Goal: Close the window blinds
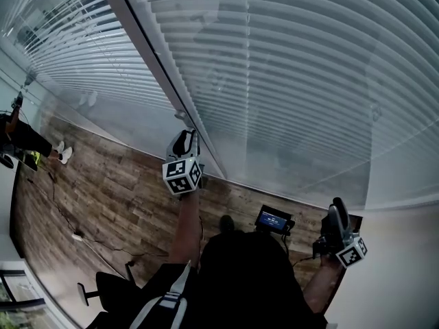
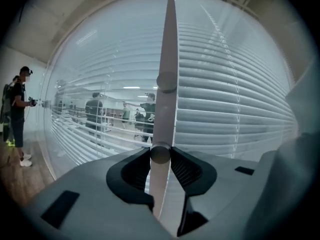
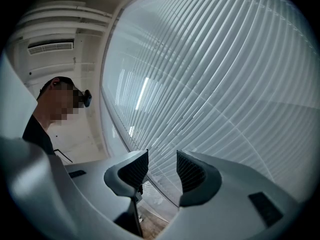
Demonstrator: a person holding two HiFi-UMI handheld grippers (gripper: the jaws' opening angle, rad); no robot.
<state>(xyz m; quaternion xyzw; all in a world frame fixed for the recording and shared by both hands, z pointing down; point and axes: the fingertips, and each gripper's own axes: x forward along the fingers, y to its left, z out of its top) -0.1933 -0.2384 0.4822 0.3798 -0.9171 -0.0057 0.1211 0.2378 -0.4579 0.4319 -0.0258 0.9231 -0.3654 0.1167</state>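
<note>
White slatted blinds (image 1: 288, 81) cover the window in front of me, and a second set (image 1: 89, 60) hangs to the left. A white tilt wand (image 2: 165, 59) runs straight up the left gripper view. My left gripper (image 2: 160, 156) is shut on it, a ribbed pad pressing each side. In the head view that gripper (image 1: 184, 141) is raised at the seam between the two blinds. The slats to the right of the wand (image 2: 230, 99) overlap and lie nearly flat. My right gripper (image 1: 336, 214) hangs low at the right, open and empty (image 3: 162, 170), facing the blinds (image 3: 215, 84).
A wood floor (image 1: 116, 190) lies below the window, with a cable and plug (image 1: 77, 236) on it. A small black device with a lit screen (image 1: 273, 220) sits near my right side. A person (image 1: 20, 139) stands far left. A chair base (image 1: 89, 295) shows at lower left.
</note>
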